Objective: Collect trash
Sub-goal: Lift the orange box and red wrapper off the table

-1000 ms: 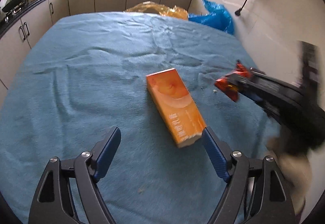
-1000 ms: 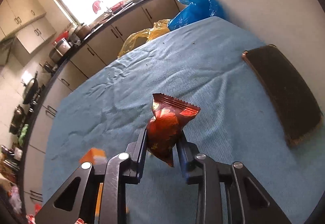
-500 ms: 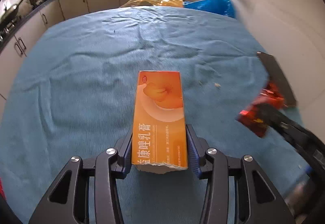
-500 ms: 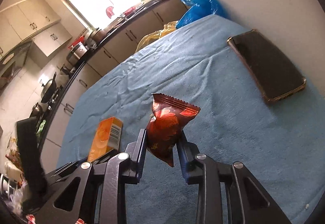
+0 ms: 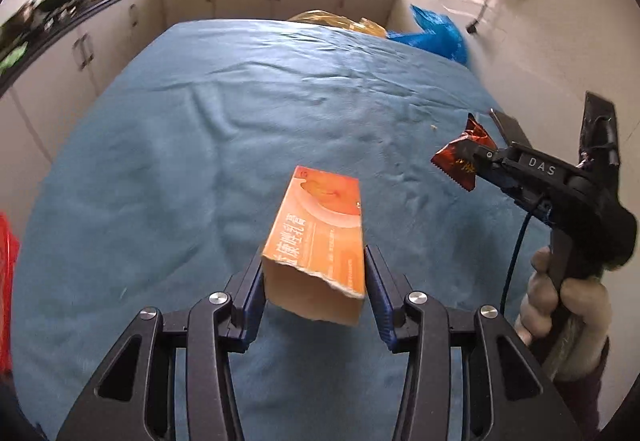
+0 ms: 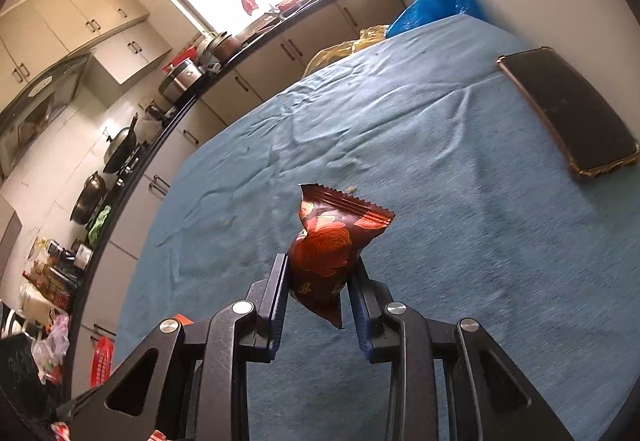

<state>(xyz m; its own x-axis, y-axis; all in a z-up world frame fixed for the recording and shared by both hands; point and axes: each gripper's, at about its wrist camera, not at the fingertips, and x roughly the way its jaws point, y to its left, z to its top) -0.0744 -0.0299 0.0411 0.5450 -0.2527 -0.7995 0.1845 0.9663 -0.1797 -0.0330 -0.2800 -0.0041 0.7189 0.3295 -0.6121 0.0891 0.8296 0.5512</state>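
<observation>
From the left wrist view, the left gripper has its blue-padded jaws clamped on the sides of a long orange cardboard carton with printed lettering, its near end torn open and ragged; the carton is lifted clear of the wrinkled blue cloth-covered table, tilted with its far end pointing away. To the right, the right gripper, carried by a gloved hand, pinches a dark red crinkled snack wrapper above the cloth. A small crumb lies on the cloth beyond it. From the right wrist view, the right gripper's jaws are closed on the lower half of the wrapper, whose serrated top edge and red flower print stand up above the pads; it hangs off the table surface. A black phone in a clear case lies flat near the table's right edge. Both visible pieces of trash appear picked up; what remains, as I judge it, is carrying them to a bin, which neither view clearly shows.
</observation>
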